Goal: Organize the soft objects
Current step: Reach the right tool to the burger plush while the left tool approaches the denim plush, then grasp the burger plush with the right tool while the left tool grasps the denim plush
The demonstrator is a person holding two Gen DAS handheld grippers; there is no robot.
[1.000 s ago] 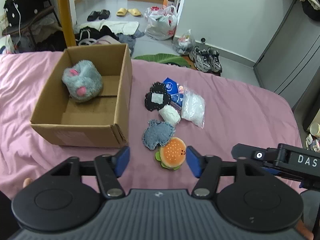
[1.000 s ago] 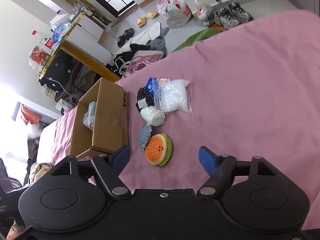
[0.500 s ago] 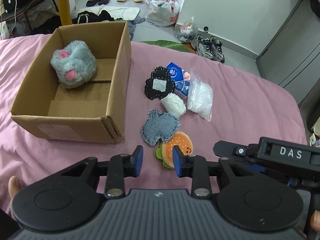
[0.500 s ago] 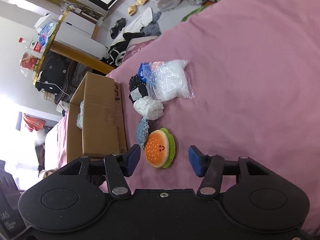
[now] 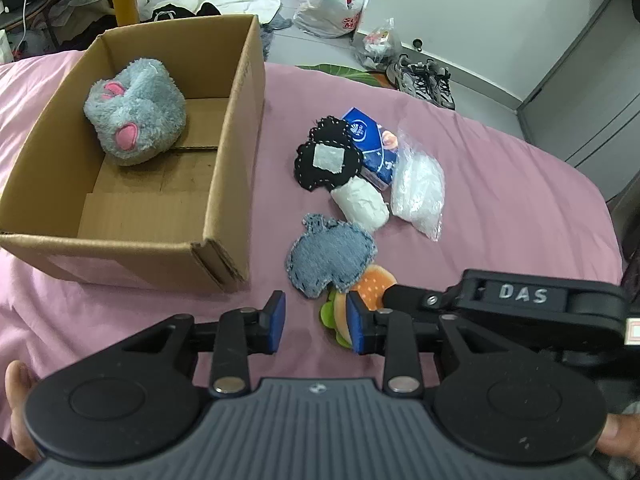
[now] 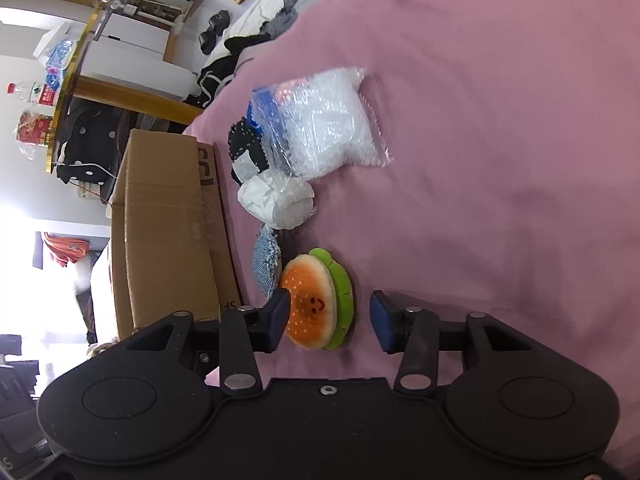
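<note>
The burger plush [image 6: 318, 306] lay on the pink bed [image 6: 500, 160], at 5 o'clock from the box [image 5: 224, 184], its edge tucked under the denim patch [image 5: 330, 258]. The right gripper [image 6: 328, 322] straddled it, jaws wide, one pad touching the bun. Closing squarely across the bun and lifting clear of the patch would serve best. The left gripper [image 5: 316, 322] hovered at 9 o'clock of the plush, narrow and empty.

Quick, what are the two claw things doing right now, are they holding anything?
Left gripper: jaws open, holding nothing.
Right gripper: jaws open around the burger plush, not yet gripping it.
</note>
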